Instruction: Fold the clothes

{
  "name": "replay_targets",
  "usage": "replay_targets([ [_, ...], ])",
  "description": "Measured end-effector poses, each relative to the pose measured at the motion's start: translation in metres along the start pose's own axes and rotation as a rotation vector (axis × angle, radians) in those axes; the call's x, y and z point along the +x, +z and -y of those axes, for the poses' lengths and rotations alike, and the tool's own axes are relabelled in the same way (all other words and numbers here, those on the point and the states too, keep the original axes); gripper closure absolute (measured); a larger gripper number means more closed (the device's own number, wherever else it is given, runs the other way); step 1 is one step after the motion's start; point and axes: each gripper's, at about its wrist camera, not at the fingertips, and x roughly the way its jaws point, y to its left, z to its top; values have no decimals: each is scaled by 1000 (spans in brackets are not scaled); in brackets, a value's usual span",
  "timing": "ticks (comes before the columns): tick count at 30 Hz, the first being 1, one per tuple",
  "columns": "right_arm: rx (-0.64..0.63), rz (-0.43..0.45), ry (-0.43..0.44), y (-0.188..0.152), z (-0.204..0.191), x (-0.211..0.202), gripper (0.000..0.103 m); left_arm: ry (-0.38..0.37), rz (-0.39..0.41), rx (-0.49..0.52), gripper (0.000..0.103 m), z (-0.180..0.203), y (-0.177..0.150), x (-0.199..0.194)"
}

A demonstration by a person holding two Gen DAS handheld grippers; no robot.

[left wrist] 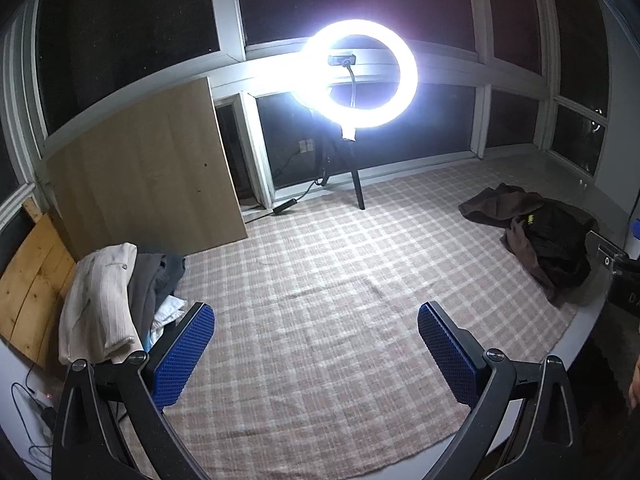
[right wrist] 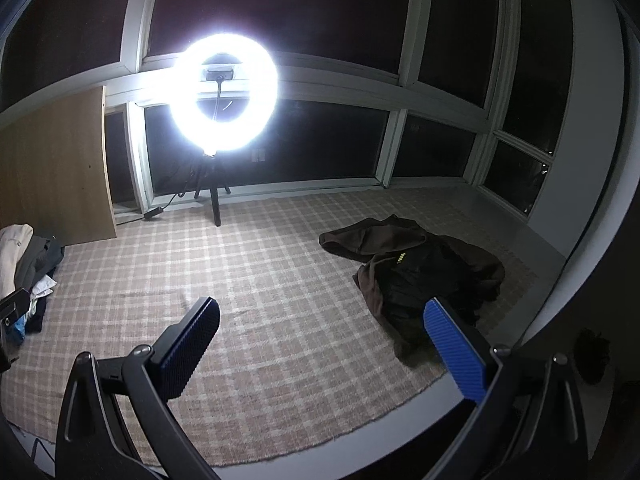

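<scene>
Jaws spread on 2 empty grippers — left gripper (left wrist: 316, 350), right gripper (right wrist: 322, 344) — above checked cloth (left wrist: 320, 280).

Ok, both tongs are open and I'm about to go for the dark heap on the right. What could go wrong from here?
1. The brown garment and the black one are tangled, so the right tongs may lift both.
2. The heap lies near the checked cloth's edge; dragging could pull it off.
3. The ring light glares, hiding dark folds.
</scene>
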Motion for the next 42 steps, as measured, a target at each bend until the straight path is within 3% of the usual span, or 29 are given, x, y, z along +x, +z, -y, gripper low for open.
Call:
replay_targets([
  [28,-14,1,31,18,18,43,0,13,-12,-22,1,21,20,23],
  [32,-15,14,24,16,41,60,0,-1,-13,-33,1,25,32,37],
  [36,30,45,33,15,89,81,0,-29,1,-48,1,29,51,50],
  [42,30,23,-61,23,167,119,0,-91,9,-55,1,48,85,81],
])
